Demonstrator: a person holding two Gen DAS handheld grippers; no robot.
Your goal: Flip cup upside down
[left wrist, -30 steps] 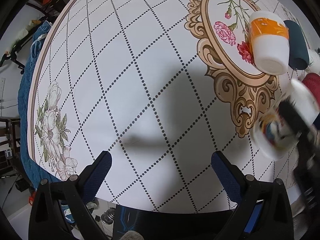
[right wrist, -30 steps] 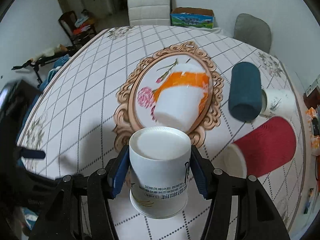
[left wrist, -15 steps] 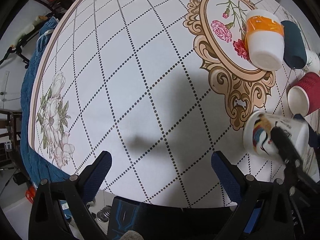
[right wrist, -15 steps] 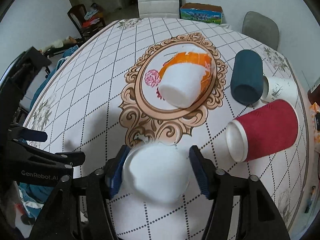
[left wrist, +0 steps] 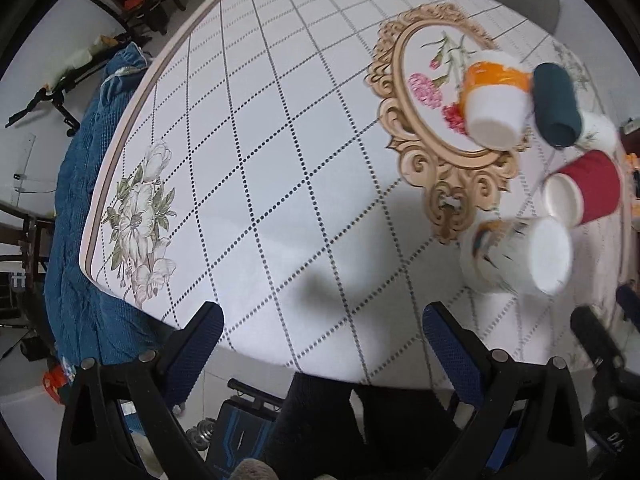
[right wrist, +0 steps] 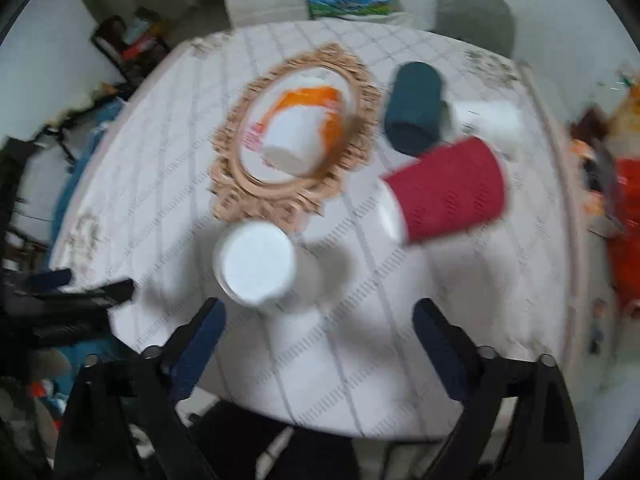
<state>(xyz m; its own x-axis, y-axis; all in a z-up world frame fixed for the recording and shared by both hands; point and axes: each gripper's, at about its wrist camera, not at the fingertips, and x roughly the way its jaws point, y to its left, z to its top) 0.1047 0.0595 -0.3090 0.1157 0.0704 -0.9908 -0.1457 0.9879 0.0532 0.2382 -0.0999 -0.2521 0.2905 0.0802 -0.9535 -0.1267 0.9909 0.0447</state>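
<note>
A white printed paper cup stands upside down on the table, base up, near the front edge; it also shows in the left wrist view. My right gripper is open and empty, pulled back from the cup, which sits ahead and to its left. My left gripper is open and empty over the table's near edge, with the cup to its right. Part of the right gripper shows in the left wrist view at the lower right.
An orange-and-white cup, a dark teal cup, a red ribbed cup and a white cup lie on their sides on the round table. Chairs stand behind.
My right gripper set the white printed cup down base up, opened and drew back from it. The left gripper stayed open and tilted slightly.
</note>
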